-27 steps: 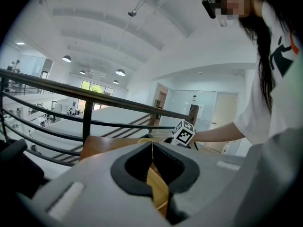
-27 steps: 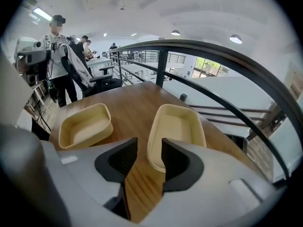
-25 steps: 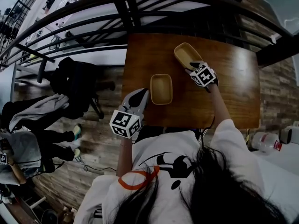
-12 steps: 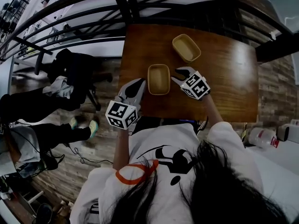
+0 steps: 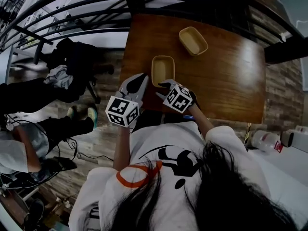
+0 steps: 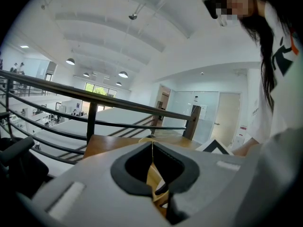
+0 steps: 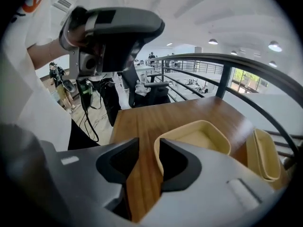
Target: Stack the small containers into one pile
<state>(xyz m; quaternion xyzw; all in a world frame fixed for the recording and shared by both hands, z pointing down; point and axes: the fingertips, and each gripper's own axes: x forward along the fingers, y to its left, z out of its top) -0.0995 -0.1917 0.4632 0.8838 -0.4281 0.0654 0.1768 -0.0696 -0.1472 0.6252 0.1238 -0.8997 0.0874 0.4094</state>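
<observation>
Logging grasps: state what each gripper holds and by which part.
Nothing is held. The right tongs stand open at the rim of the nearer tan container, not gripping it; the left tongs are shut on nothing.

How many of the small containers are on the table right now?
2. The near container sits near the front edge of the table, just ahead of the right gripper; the far container sits farther back to the right. None appears hidden.

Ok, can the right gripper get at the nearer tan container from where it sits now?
Probably yes. The right gripper is open, and the nearer tan container lies just ahead of its jaws on the table, nothing between them. The left gripper stands off to one side.
</observation>
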